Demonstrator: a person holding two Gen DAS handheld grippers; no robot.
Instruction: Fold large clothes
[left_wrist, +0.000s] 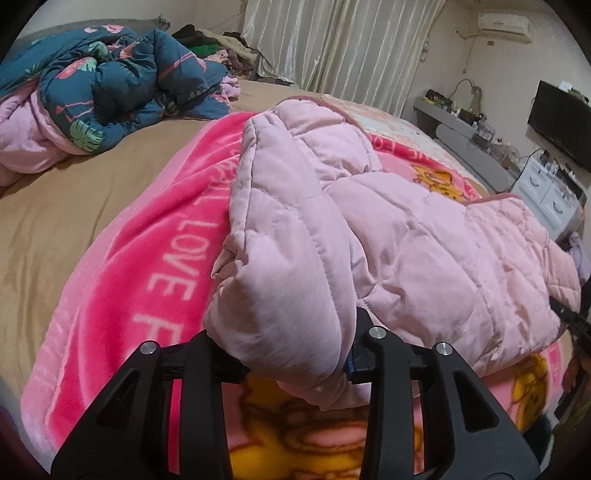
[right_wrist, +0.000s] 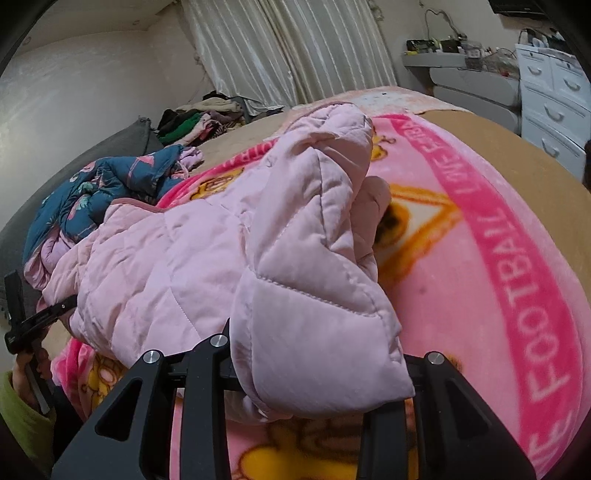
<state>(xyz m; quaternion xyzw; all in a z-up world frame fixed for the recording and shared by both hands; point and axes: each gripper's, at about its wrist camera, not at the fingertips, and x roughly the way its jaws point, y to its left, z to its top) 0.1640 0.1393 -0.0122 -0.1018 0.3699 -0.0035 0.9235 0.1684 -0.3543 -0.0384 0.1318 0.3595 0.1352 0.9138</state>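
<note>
Quilted matt cloth jacket lies on a fuzzy plush blanket.

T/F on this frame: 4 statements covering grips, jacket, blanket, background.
1. Both grippers, left gripper and right gripper, clamp the pink quilted jacket. True.
2. The jacket lies on a bare wooden floor. False: it lies on a pink cartoon blanket on the bed.
3. A blue floral quilt is bunched up behind the jacket. True.
4. The curtains are dark green. False: they are pale cream.
</note>
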